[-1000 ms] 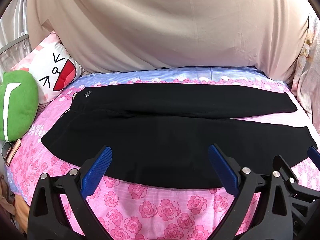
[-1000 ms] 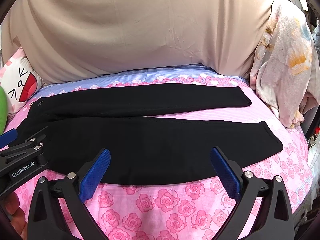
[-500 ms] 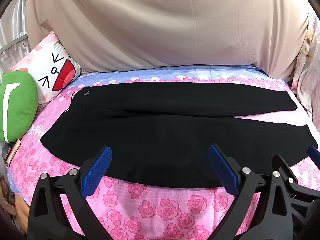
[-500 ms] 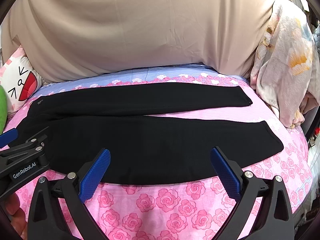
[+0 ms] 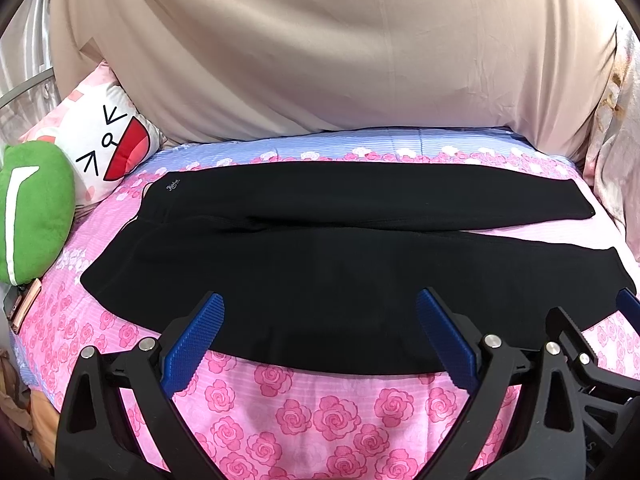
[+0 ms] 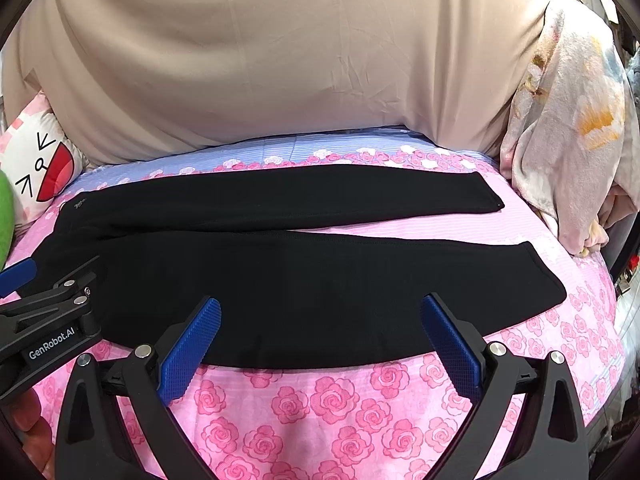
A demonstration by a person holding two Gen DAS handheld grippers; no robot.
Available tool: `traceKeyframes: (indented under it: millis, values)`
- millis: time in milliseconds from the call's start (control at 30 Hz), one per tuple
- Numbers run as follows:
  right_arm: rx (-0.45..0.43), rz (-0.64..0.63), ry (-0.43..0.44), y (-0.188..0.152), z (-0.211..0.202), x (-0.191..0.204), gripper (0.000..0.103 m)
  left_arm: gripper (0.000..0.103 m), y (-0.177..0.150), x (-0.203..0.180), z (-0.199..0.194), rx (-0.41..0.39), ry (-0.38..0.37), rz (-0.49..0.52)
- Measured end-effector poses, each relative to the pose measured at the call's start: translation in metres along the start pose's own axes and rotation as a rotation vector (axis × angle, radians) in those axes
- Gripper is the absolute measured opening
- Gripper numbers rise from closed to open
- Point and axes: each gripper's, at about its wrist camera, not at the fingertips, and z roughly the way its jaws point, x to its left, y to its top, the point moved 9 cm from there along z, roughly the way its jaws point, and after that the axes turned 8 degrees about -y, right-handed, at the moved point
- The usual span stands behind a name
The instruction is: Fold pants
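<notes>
Black pants (image 5: 344, 248) lie flat across a pink rose bedsheet (image 5: 320, 412), waistband to the left, both legs stretching right, slightly apart at the cuffs. They also show in the right wrist view (image 6: 304, 264). My left gripper (image 5: 320, 340) is open and empty, hovering over the near edge of the pants. My right gripper (image 6: 320, 340) is open and empty above the near leg's edge. The left gripper's body (image 6: 48, 320) shows at the left of the right wrist view.
A beige sheet (image 5: 340, 48) hangs behind the bed. A green cushion (image 5: 32, 208) and a white face pillow (image 5: 108, 148) sit at the left. A floral blanket (image 6: 568, 120) is heaped at the right. A phone (image 5: 24, 304) lies at the left edge.
</notes>
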Motion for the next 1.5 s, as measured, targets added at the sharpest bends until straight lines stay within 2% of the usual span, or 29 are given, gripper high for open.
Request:
traceKeyframes:
  millis: [467,900,1000,1067,1133,1167,1267,1367,1433,1500]
  values:
    - [0.011,-0.002,0.001,-0.001,0.005,0.001,0.098,0.095,0.000,-0.003,0.004,0.004,-0.004,0.006]
    - [0.048,-0.012,0.002,0.001,0.032,0.010,0.098,0.095,0.004,0.001,0.033,0.044,0.010,0.012]
    - [0.051,-0.029,0.001,0.002,0.039,0.010,0.098,0.097,0.009,0.014,0.040,0.058,-0.012,-0.004]
    - [0.050,-0.048,0.004,0.005,0.045,0.004,0.098,0.097,0.020,0.037,0.045,0.069,-0.059,-0.051]
    - [0.063,-0.043,0.013,0.010,0.055,-0.010,0.098,0.097,0.041,0.069,0.050,0.053,-0.045,-0.093]
    - [0.071,-0.034,0.015,0.014,0.061,-0.019,0.098,0.097,0.057,0.093,0.054,0.026,-0.020,-0.110]
    - [0.097,0.017,0.006,0.030,0.085,-0.055,0.098,0.097,0.101,0.171,0.077,-0.020,0.125,-0.171]
    - [0.123,0.061,-0.067,0.047,0.118,-0.095,0.098,0.097,0.130,0.238,0.115,0.000,0.232,-0.232]
    - [0.113,0.080,-0.095,0.059,0.136,-0.109,0.098,0.097,0.144,0.276,0.147,0.005,0.264,-0.266]
    - [0.103,0.098,-0.109,0.074,0.158,-0.124,0.098,0.097,0.147,0.297,0.178,0.056,0.267,-0.286]
